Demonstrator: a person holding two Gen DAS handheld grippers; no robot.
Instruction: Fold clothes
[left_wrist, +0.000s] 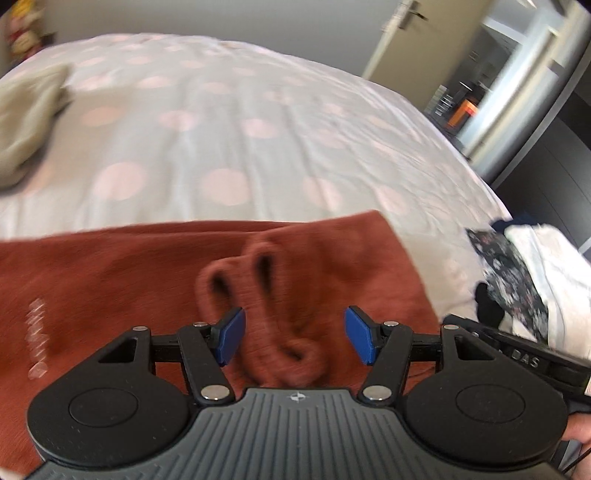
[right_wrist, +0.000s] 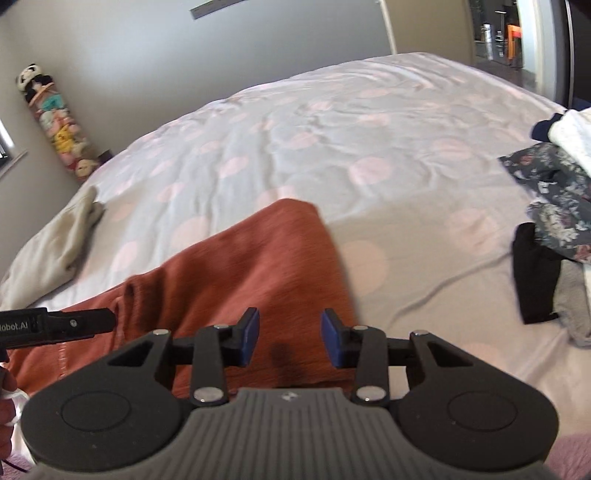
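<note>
A rust-red garment (left_wrist: 110, 280) lies flat on the near part of the bed, with a bunched fold of looped fabric (left_wrist: 258, 273) in its middle. My left gripper (left_wrist: 295, 338) hovers just over that fold, blue pads wide apart and touching nothing. The right wrist view shows the same garment (right_wrist: 240, 266) running away to a far corner. My right gripper (right_wrist: 290, 339) hangs above its near right edge, pads apart and nothing pinched between them. Each gripper's black side shows at the edge of the other's view.
The bed (left_wrist: 221, 129) has a pale cover with pink dots. A beige garment (right_wrist: 55, 243) lies at its left side. A pile of floral, white, black and grey clothes (right_wrist: 554, 192) sits at the right edge. Plush toys (right_wrist: 55, 122) stand against the wall.
</note>
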